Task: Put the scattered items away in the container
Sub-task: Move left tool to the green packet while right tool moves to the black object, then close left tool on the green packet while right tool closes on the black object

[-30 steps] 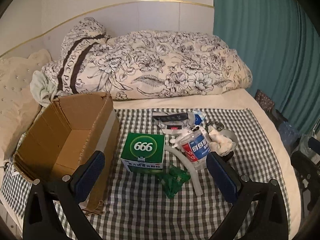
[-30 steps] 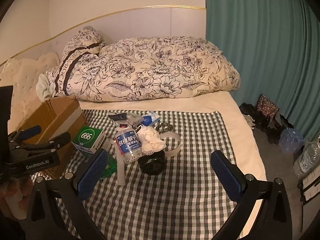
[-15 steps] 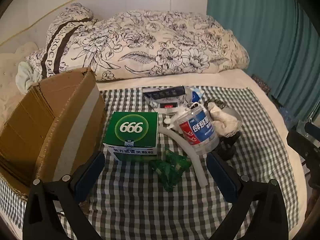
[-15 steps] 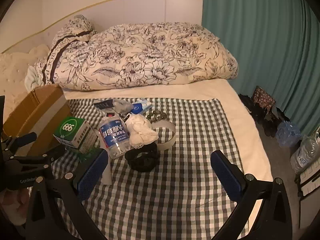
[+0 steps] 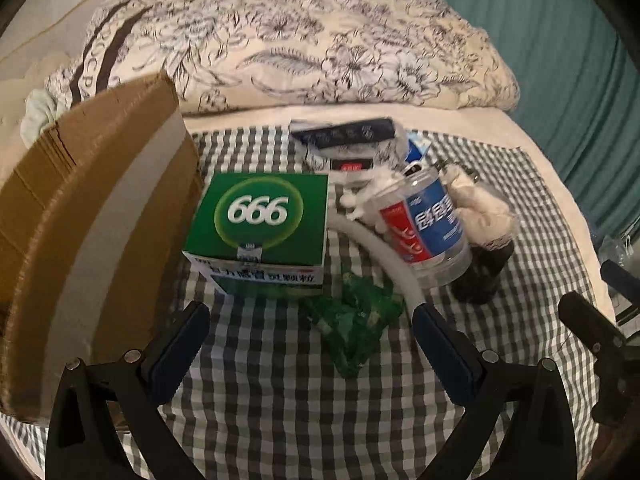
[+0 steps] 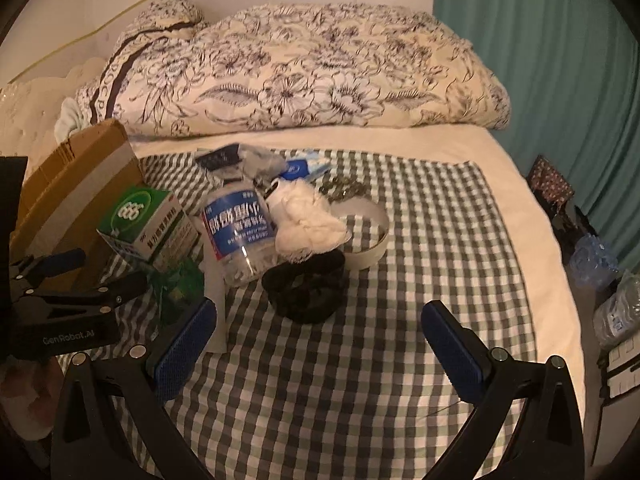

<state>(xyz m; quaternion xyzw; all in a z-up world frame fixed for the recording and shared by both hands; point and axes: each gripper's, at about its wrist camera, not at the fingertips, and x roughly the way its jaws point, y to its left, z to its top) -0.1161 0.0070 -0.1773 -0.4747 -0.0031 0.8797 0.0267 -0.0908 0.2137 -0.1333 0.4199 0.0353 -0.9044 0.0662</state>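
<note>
I hold both tongs released: left gripper (image 5: 308, 334) over the crinkled green plastic wrapper (image 5: 354, 320), right gripper (image 6: 320, 336) over bare checked cloth (image 6: 440, 240). Glossy green cardboard "666" box (image 5: 260, 224) sits just beside the corrugated brown cardboard container (image 5: 92, 216).

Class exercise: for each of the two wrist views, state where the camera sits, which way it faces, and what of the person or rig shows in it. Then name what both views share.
Left wrist: on the open left gripper, facing the green 666 box beside the cardboard box.
Right wrist: on the open right gripper, facing the checked cloth; the left gripper and part of a hand show at left.
Shared: 666 box, water bottle, cardboard box, floral quilt.
</note>
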